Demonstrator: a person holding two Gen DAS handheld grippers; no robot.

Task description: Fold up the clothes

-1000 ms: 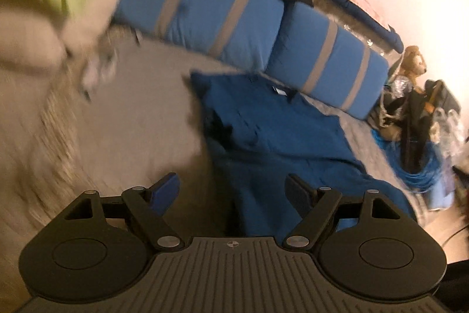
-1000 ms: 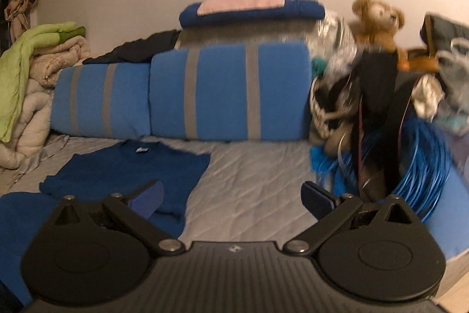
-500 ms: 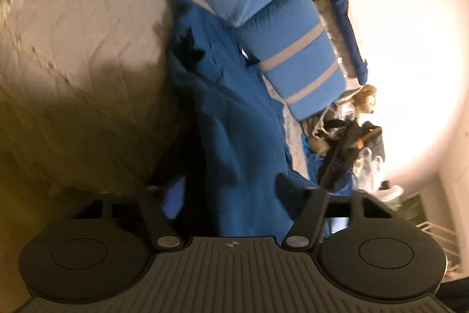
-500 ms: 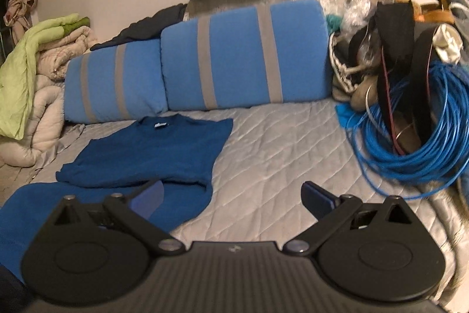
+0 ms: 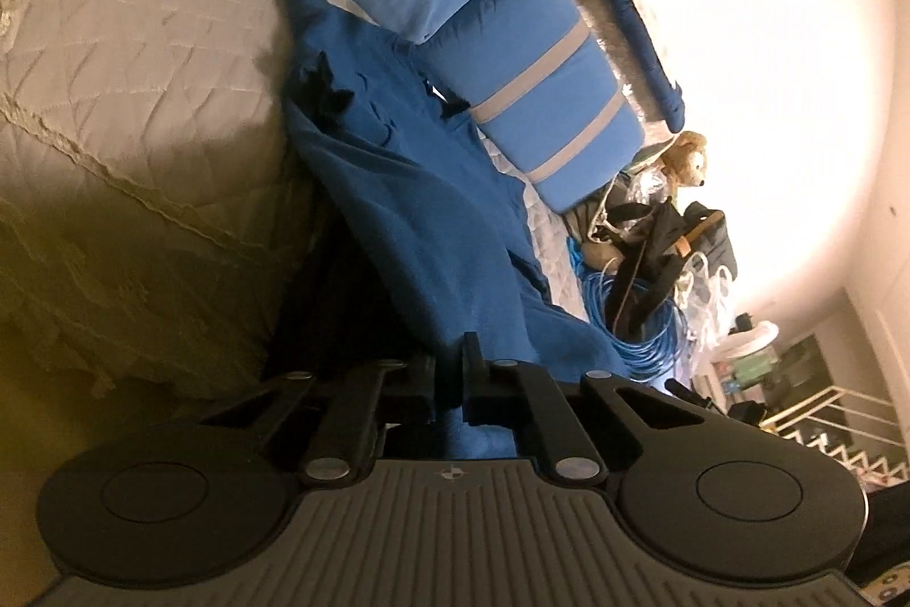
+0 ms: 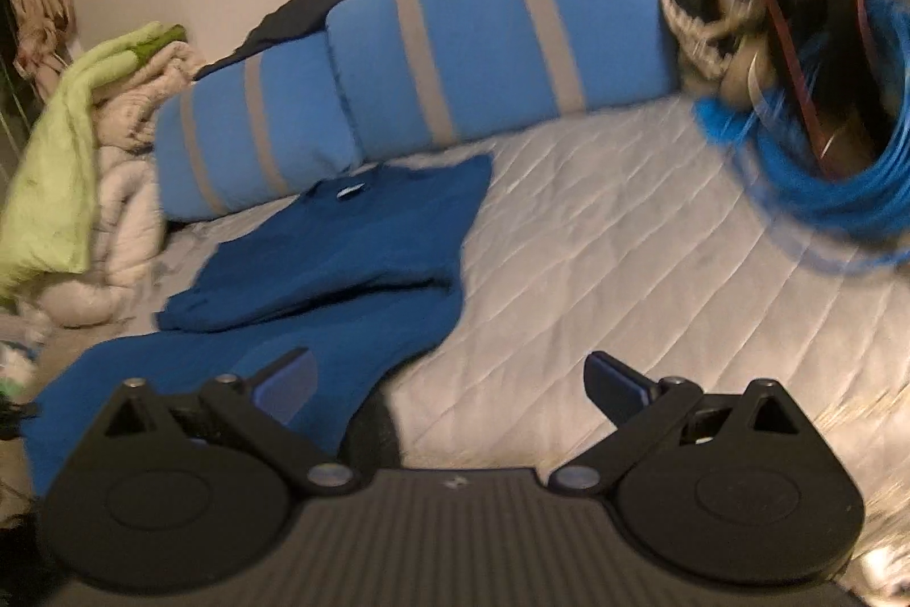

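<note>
1. On the grey quilted bed (image 6: 625, 220) lies a dark blue sweater (image 6: 341, 243), its upper part folded over, its collar toward the striped blue pillows (image 6: 455, 38).
2. Down at the near edge of the bed, the left gripper (image 5: 450, 368) is pinched together on the sweater's hem, blue cloth bunched between its jaws and pulled up off the quilt.
3. Over the quilt just beside the sweater's right edge, the right gripper (image 6: 449, 379) hangs with its jaws spread wide and nothing between them.
4. Against the far right end sits a coil of blue cable (image 6: 824, 186) among dark straps.
5. Heaped at the left end is a beige comforter (image 6: 125, 186) with a green blanket (image 6: 57, 163) draped on it.
</note>
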